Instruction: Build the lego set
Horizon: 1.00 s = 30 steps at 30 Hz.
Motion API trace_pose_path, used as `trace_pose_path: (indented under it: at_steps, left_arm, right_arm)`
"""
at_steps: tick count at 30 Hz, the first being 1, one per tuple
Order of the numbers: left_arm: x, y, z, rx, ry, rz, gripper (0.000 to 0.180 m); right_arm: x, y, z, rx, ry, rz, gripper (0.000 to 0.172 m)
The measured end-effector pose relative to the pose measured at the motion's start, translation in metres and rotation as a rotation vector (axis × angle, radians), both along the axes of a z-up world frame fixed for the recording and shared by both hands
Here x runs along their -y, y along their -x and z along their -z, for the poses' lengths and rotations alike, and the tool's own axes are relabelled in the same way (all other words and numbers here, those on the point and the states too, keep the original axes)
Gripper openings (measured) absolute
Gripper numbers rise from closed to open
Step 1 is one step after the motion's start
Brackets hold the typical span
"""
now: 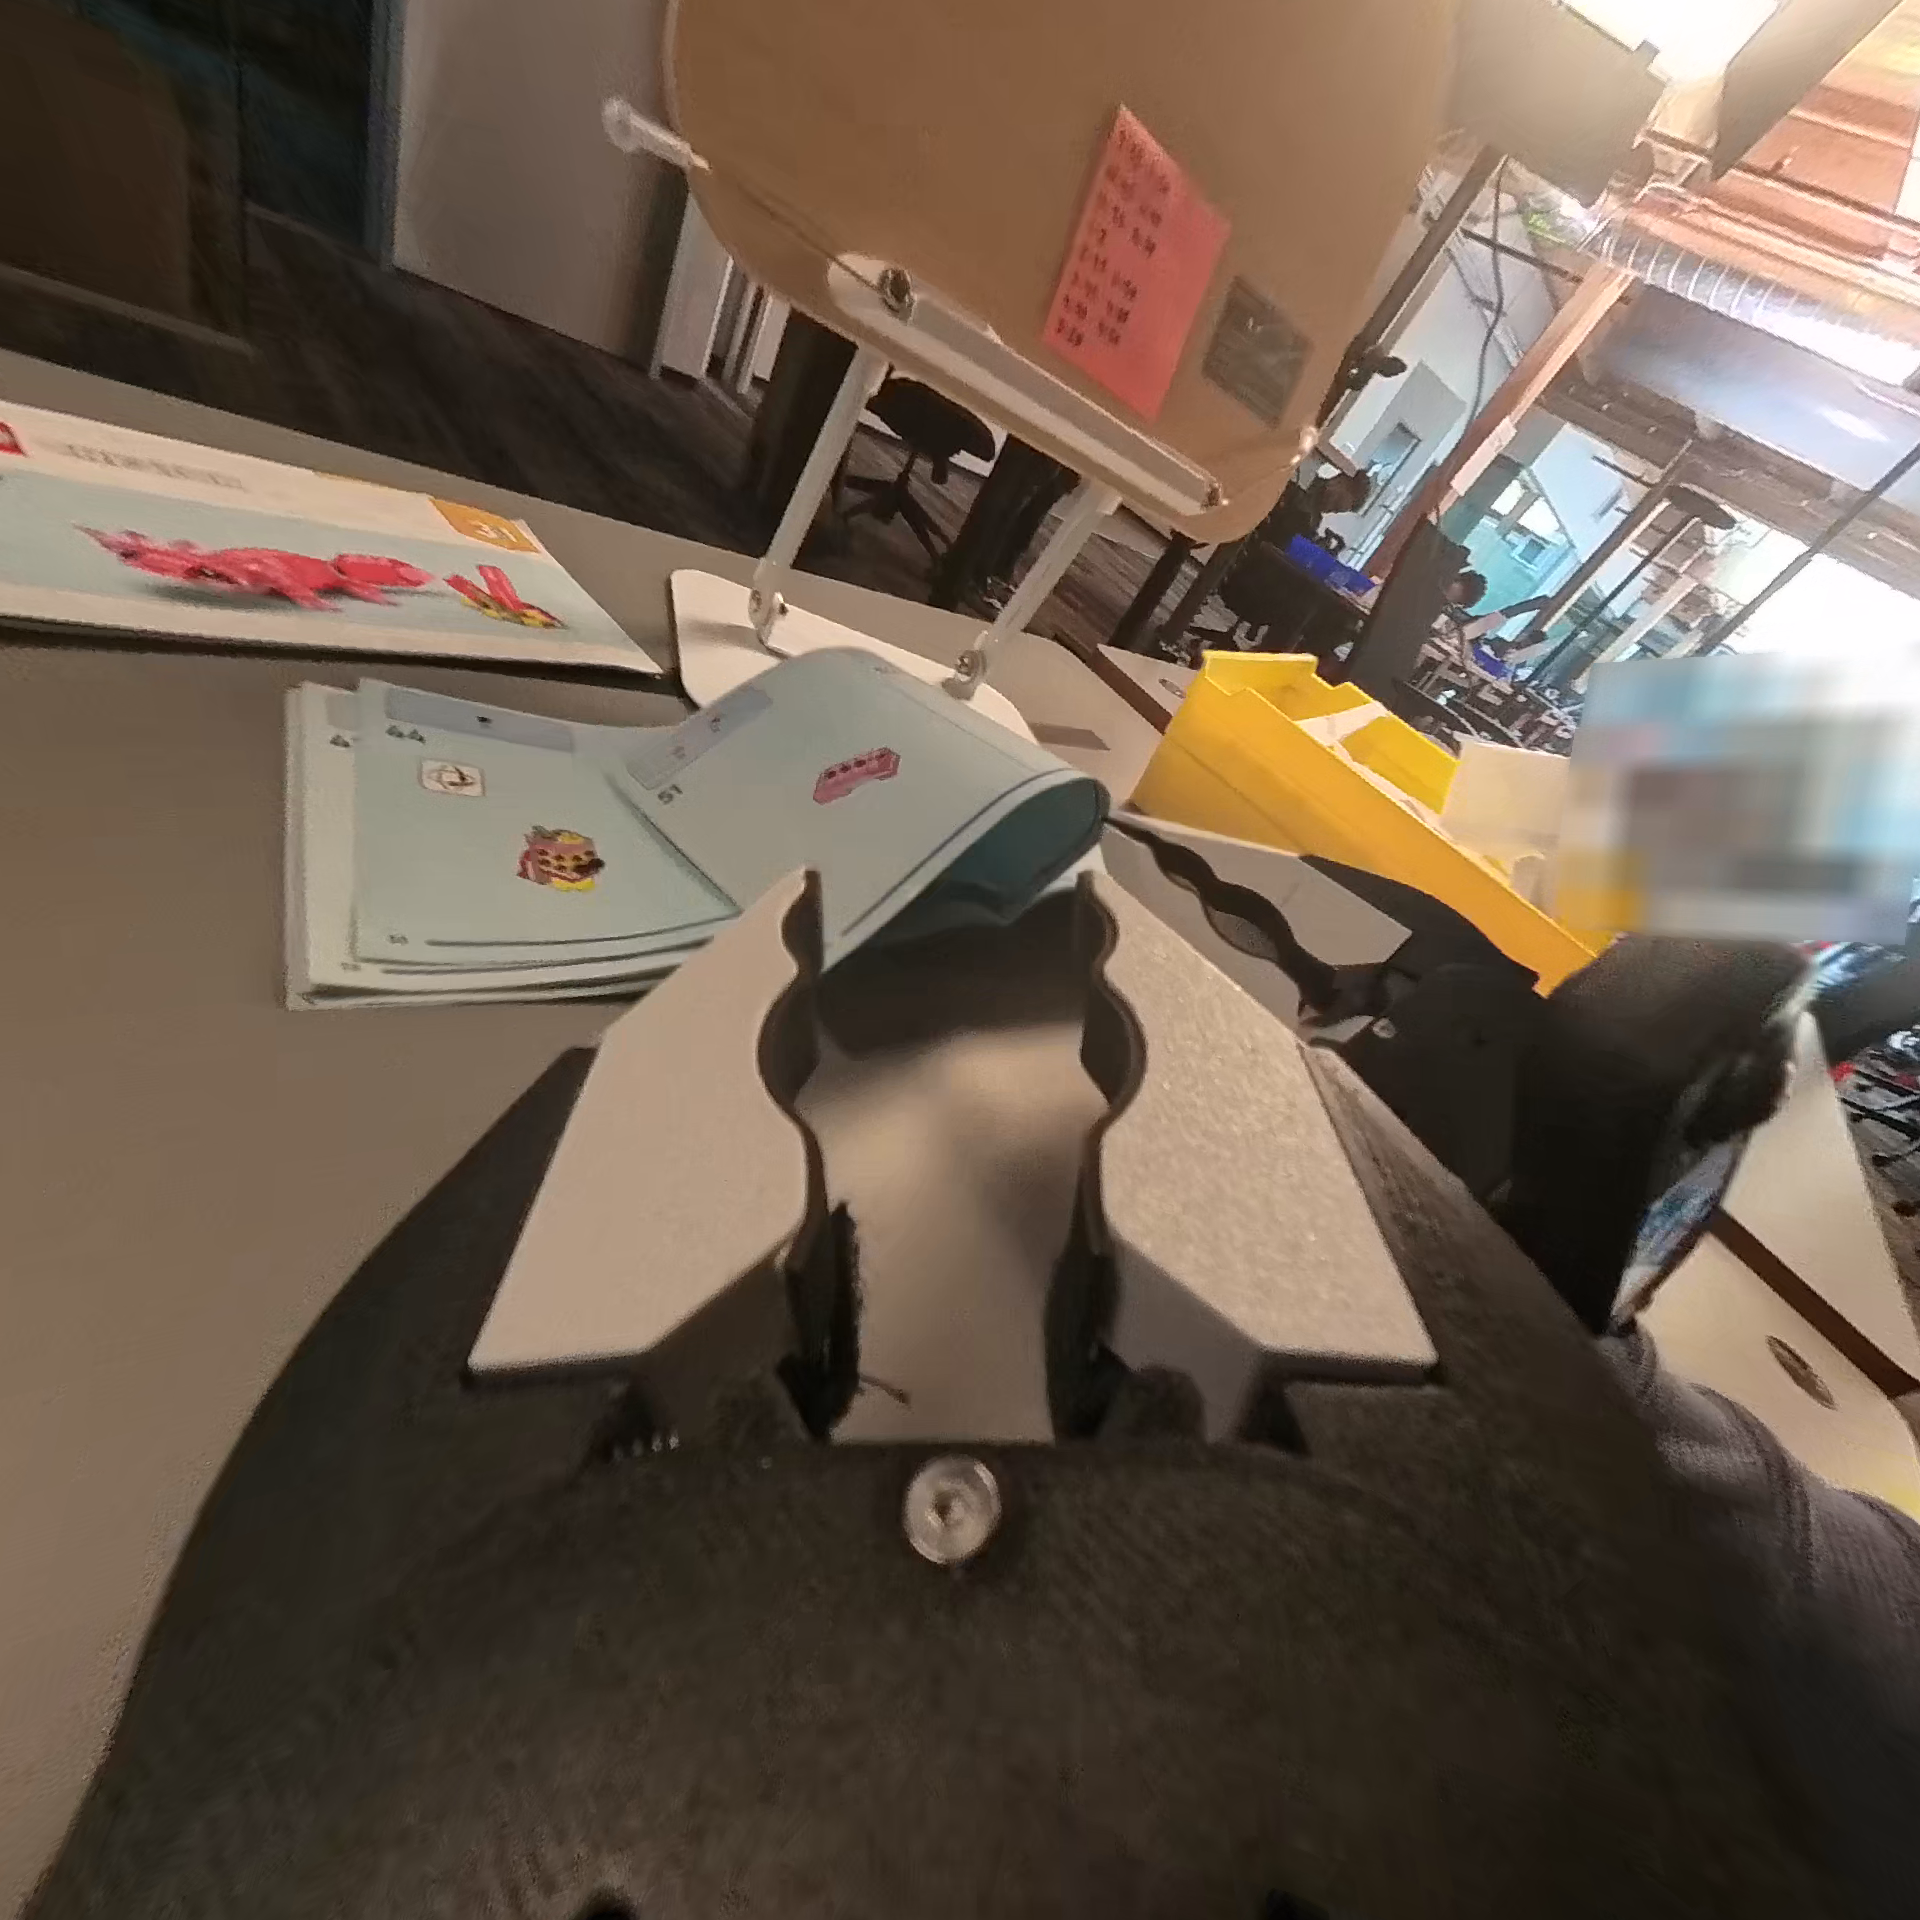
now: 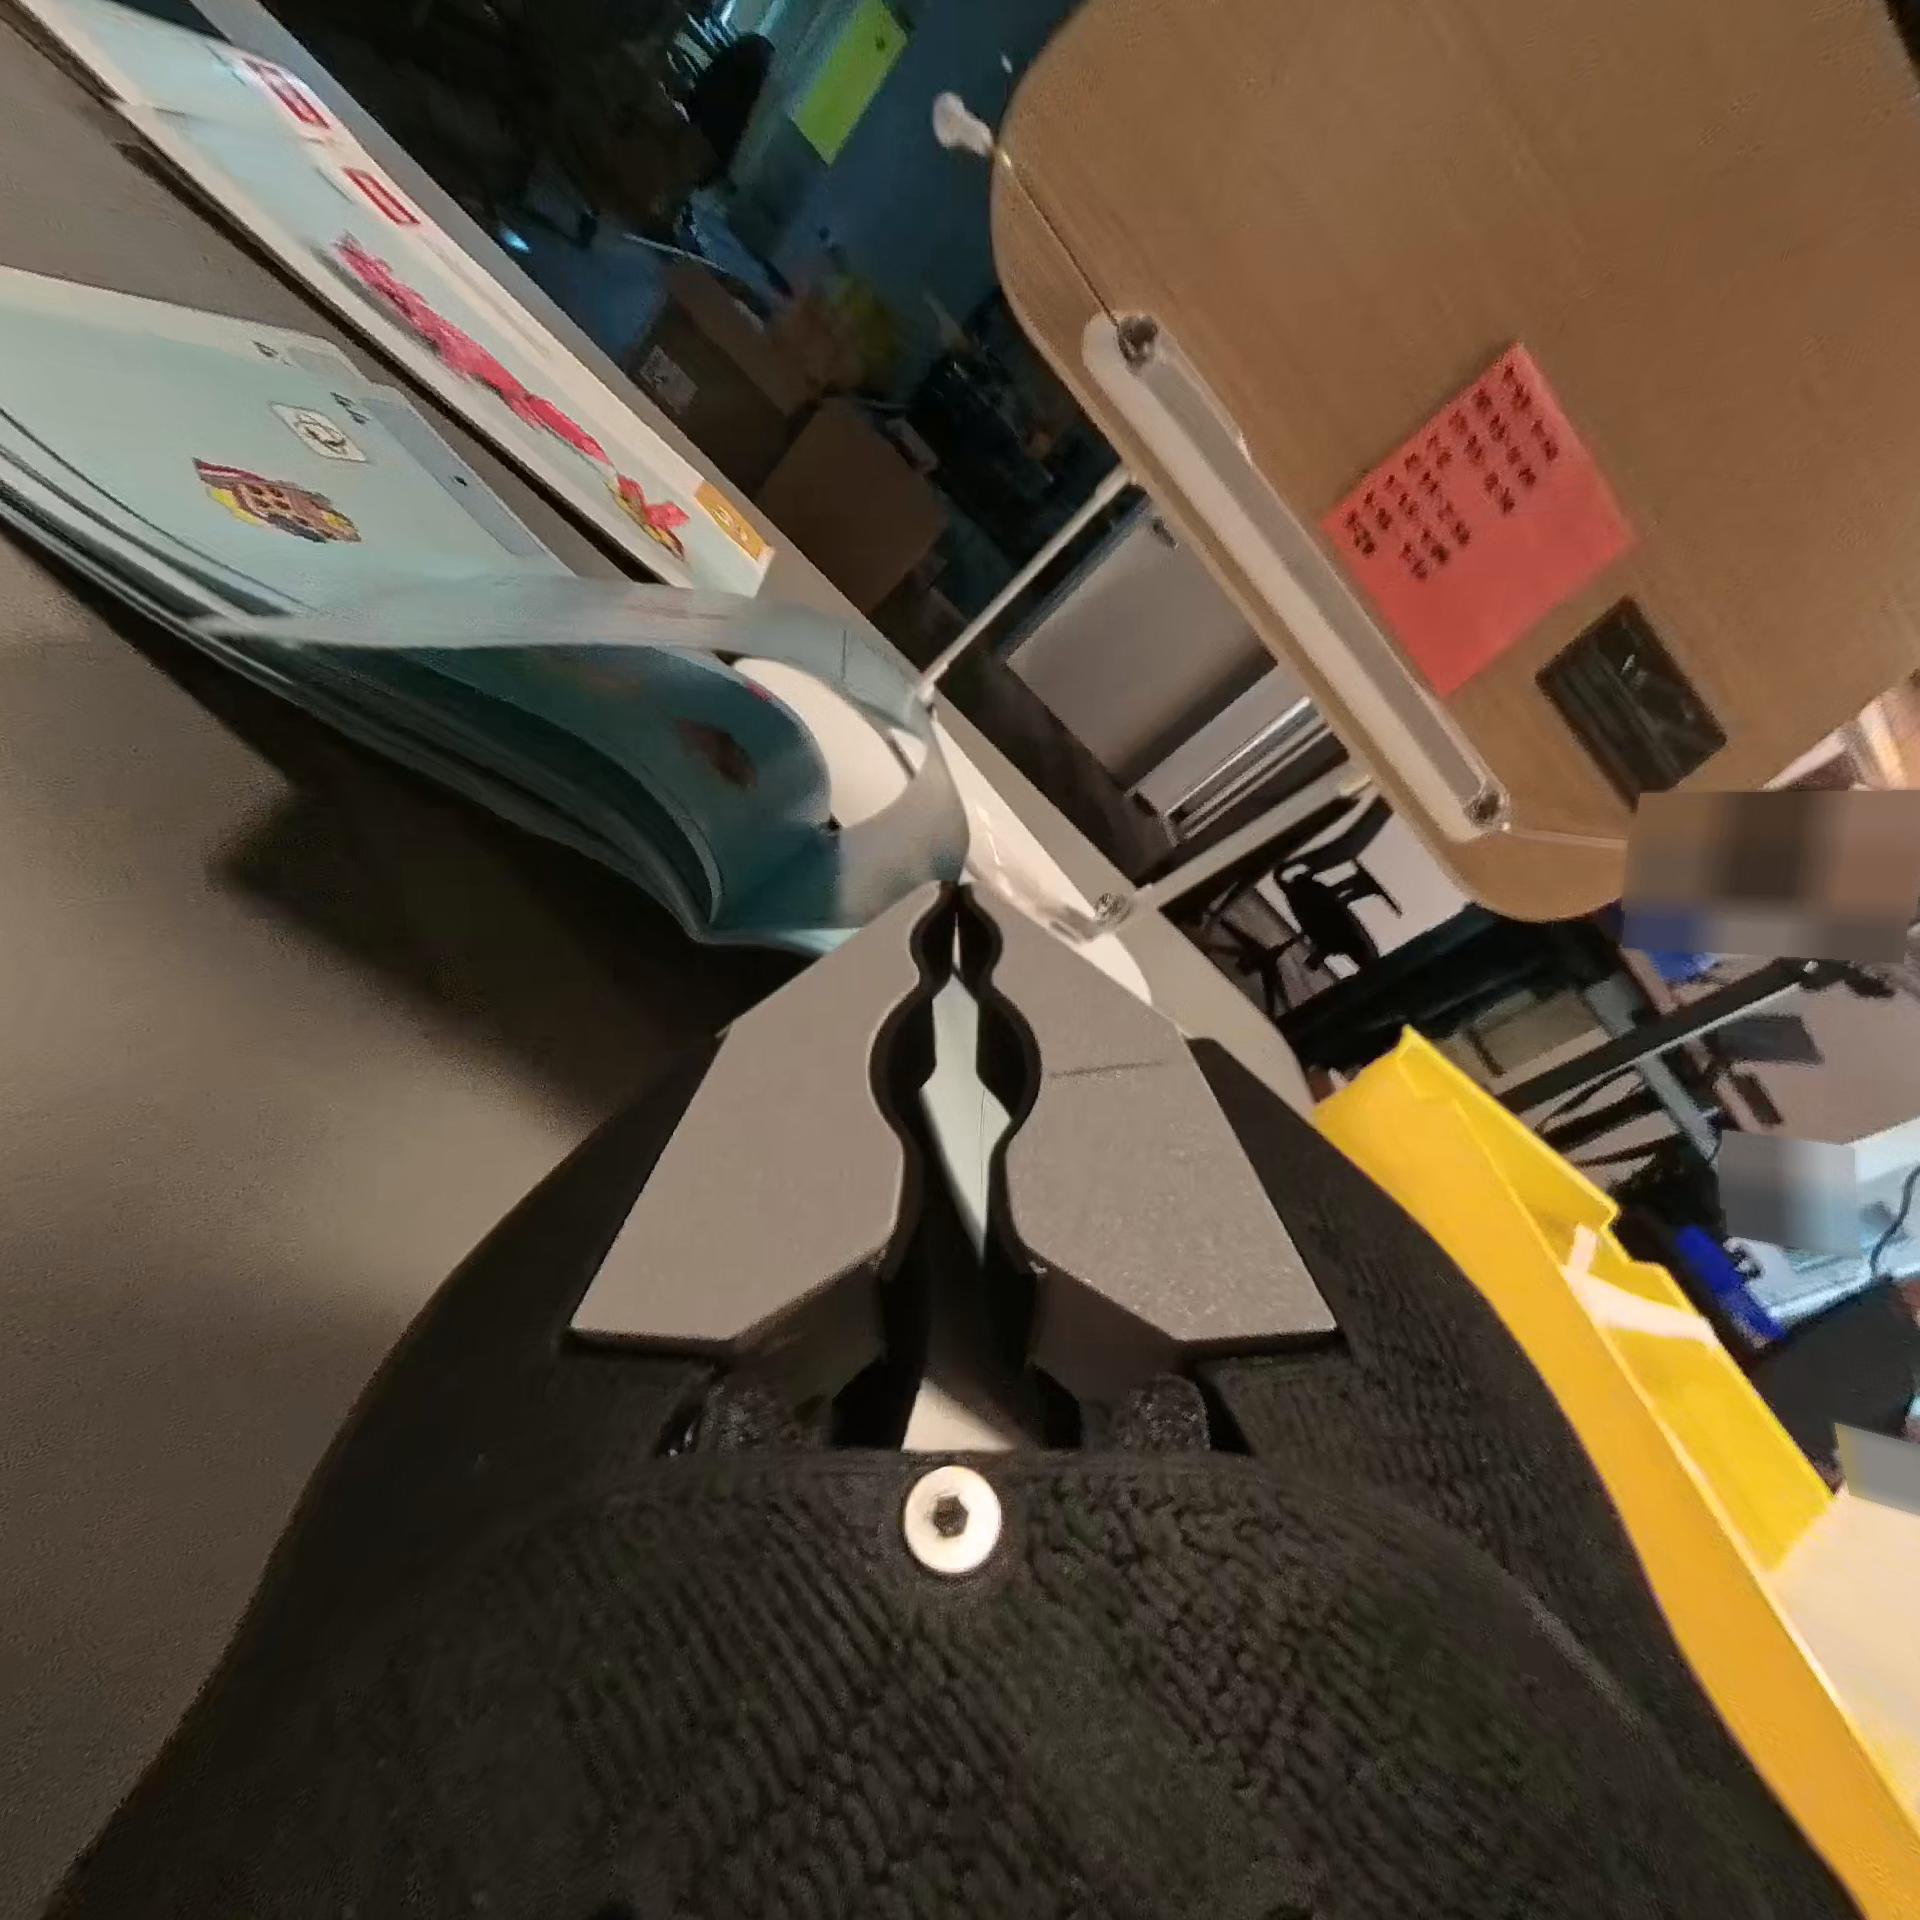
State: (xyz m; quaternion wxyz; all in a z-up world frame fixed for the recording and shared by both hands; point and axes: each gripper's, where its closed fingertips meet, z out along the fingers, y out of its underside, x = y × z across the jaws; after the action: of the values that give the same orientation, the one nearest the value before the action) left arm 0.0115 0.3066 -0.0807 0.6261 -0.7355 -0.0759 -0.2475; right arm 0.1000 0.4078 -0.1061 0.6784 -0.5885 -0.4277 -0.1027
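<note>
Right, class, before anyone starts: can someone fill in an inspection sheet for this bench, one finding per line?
Surface: grey table, matt, lit from the right.
Work things: open instruction booklet lying flat, with one curled page lifted over.
Clutter: flat printed sheet with a red model picture; yellow bin; tan board on a white stand, bearing a pink note.
Grippers: left claw open, tips beside the curled page and not pressing on it; right claw closed at that page's edge.
Cables: nothing seen on the table.
Surroundings: office chair and blurred workshop shelving behind.
</note>
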Motion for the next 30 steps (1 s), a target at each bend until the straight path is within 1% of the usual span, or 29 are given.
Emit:
trace_pose_path:
  at_steps: [3, 7, 10, 14, 16, 20, 23, 25, 28, 30]
  left_arm:
    - [-0.005, -0.007, 0.005, 0.053, 0.044, 0.040, 0.047]
    - [-0.011, -0.020, 0.008, 0.195, 0.128, 0.138, 0.046]
    - [-0.018, -0.017, 0.014, 0.238, 0.177, 0.134, 0.047]
    - [-0.030, -0.009, 0.007, 0.317, 0.166, 0.111, 0.049]
    - [-0.038, -0.008, 0.008, 0.315, 0.184, 0.111, 0.053]
    - [-0.050, -0.005, 0.009, 0.190, 0.204, 0.094, 0.061]
    - [-0.060, -0.010, 0.016, 0.160, 0.246, 0.123, 0.065]
    - [-0.068, -0.013, 0.025, 0.187, 0.280, 0.148, 0.066]
    - [-0.078, -0.016, 0.032, 0.283, 0.279, 0.173, 0.057]
    - [-0.080, -0.018, 0.037, 0.349, 0.292, 0.196, 0.056]
  right_arm:
    - [-0.005, -0.008, 0.004, -0.043, 0.062, 0.016, 0.000]
    - [-0.007, -0.012, 0.006, -0.099, 0.132, 0.012, 0.000]
    - [-0.006, -0.013, 0.007, -0.103, 0.139, 0.006, 0.000]
    - [-0.005, -0.016, 0.007, -0.106, 0.146, 0.006, 0.000]
    - [-0.005, -0.018, 0.007, -0.104, 0.146, 0.006, 0.000]
    - [-0.006, -0.022, 0.007, -0.093, 0.141, 0.015, 0.000]
    - [-0.006, -0.023, 0.008, -0.091, 0.141, 0.015, 0.000]
    - [-0.006, -0.022, 0.009, -0.076, 0.133, 0.014, 0.000]
    - [-0.005, -0.019, 0.012, -0.046, 0.127, 0.000, 0.001]
    - [-0.004, -0.015, 0.014, -0.018, 0.124, -0.018, 0.010]
